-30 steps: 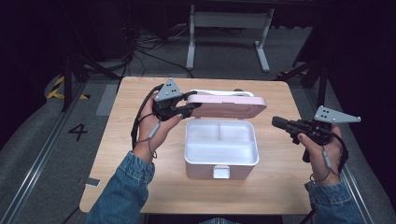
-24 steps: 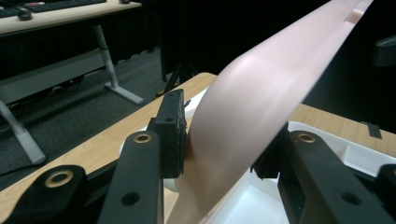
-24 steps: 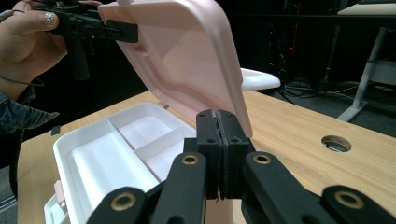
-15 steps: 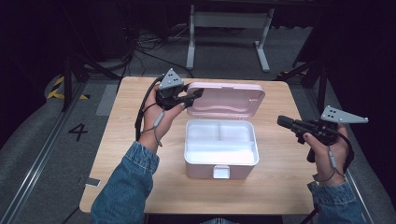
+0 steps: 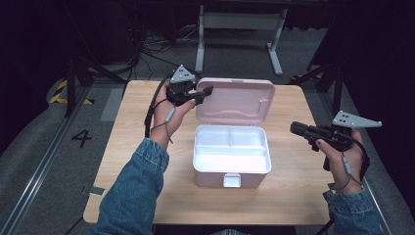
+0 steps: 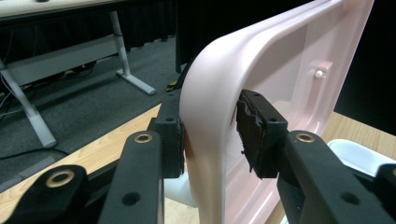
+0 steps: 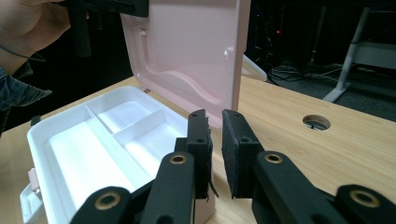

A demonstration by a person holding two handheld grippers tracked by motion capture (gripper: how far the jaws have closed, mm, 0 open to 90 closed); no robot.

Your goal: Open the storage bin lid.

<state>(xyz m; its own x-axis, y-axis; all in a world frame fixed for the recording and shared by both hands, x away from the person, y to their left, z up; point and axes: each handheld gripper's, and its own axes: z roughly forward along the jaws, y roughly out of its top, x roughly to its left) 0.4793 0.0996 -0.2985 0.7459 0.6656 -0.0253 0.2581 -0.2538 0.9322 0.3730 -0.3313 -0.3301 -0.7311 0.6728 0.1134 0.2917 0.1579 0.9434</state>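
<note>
The pink lid (image 5: 236,100) of the lunch box (image 5: 231,156) stands upright just above the middle of the high view, hinged to the white tray below it, which sits at the centre of the tabletop (image 5: 137,147) with three bare compartments and a latch tab (image 5: 231,180) at its near edge. The left tongs (image 5: 203,93) straddle the lid's upper left corner; in the left gripper view the rim runs between the two pads, one pad (image 6: 173,140) against the outer face and the other close to the inner face, so they appear to be gripping the lid there. To do this step well, the hold should stay on the rim's thick rolled edge and follow the hinge's arc, not pull sideways, since the light box could slide or tip on the wood. The right tongs (image 5: 294,129) hang at the right of the frame, well apart from the box, jaws nearly closed on nothing; they could steady the tray's right wall.
</note>
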